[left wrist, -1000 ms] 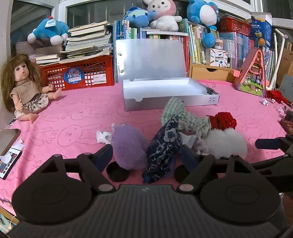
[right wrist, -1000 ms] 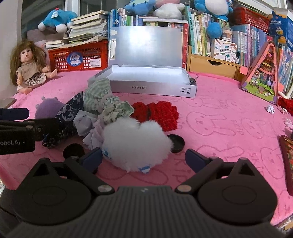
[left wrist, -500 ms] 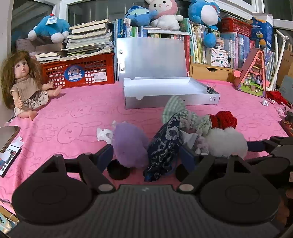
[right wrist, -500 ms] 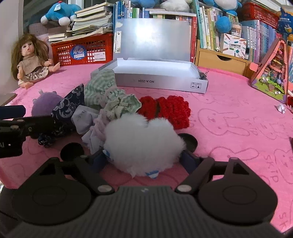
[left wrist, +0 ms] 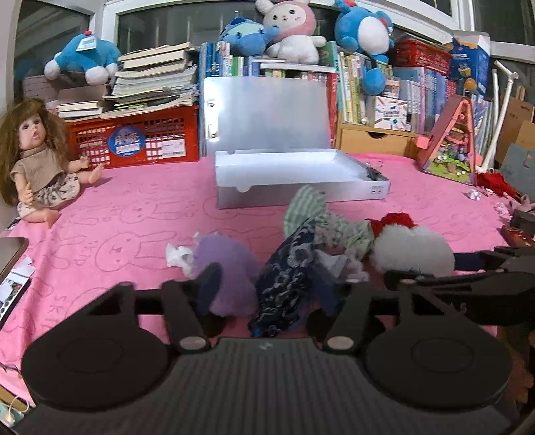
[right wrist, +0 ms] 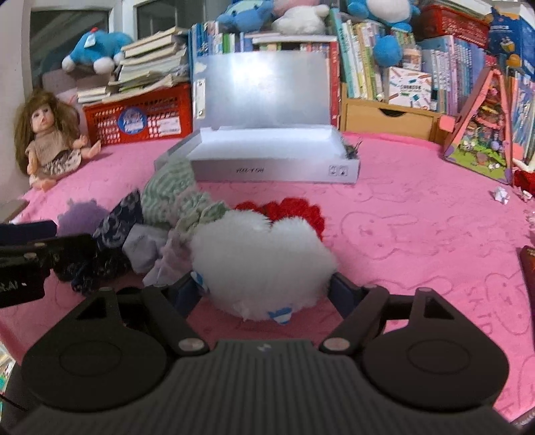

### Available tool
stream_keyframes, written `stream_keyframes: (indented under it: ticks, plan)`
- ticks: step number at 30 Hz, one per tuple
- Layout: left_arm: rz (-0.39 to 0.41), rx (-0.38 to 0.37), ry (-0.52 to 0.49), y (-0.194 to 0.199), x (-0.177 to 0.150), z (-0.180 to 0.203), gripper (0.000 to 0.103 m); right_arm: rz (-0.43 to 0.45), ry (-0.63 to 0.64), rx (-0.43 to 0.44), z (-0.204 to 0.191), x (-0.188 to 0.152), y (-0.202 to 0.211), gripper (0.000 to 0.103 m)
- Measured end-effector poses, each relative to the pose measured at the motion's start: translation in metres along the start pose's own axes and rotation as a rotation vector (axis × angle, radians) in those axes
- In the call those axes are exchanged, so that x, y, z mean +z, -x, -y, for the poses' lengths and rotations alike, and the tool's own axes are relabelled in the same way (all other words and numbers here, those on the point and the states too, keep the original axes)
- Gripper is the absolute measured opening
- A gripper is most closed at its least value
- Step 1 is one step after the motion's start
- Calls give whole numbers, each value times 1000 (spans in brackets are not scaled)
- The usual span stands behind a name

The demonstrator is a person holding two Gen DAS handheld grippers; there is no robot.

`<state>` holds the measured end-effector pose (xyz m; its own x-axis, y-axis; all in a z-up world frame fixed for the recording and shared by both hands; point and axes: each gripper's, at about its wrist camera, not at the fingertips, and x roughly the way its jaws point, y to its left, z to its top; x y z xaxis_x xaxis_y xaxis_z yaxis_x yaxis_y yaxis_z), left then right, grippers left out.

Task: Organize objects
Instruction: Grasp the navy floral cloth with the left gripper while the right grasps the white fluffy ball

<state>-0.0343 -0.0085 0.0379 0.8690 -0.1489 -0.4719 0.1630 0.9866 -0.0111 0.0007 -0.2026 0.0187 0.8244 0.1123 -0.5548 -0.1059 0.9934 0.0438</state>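
Left gripper [left wrist: 267, 287] clenching purple plush [left wrist: 227, 267] and navy floral cloth [left wrist: 287, 271] together; right gripper [right wrist: 264, 287] grasping white fluffy plush [right wrist: 260, 264] on pink blanket [right wrist: 401, 217].

The tabletop [left wrist: 133, 207] carried one open grey box [left wrist: 287, 187] and one doll [left wrist: 33, 157]. In front of the box lay one pile of soft items — one purple fluffy piece [left wrist: 227, 267], one navy floral cloth [left wrist: 287, 277], one green striped cloth [left wrist: 304, 207], one white fluffy piece [right wrist: 260, 264] and one red knitted piece [right wrist: 294, 210]. Behind stood one red crate [left wrist: 133, 140], one wooden drawer unit [left wrist: 374, 140] and one triangular toy house [left wrist: 451, 144]. Four plush toys showed — three blue, one pink-and-white [left wrist: 291, 30]. Two hand-held grippers were in view: left [left wrist: 267, 291], right [right wrist: 264, 291].
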Motion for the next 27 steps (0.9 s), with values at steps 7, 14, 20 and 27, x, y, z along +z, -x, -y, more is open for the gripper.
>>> stream_keyframes:
  ticks: [7,14,20,27]
  plan:
    - [-10,-23,-48,-14,0,13,54,6,-19,-20,9,1,3,80]
    - [-61,-28,-43,-42,-2,14,45,-6,-26,-29,12,-3,2,80]
    - [-61,-18,-42,-47,1,13,36,-5,-28,-31,13,-2,2,80]
    - [-40,-40,-14,-37,14,11,33,14,-41,-27,15,3,5,80]
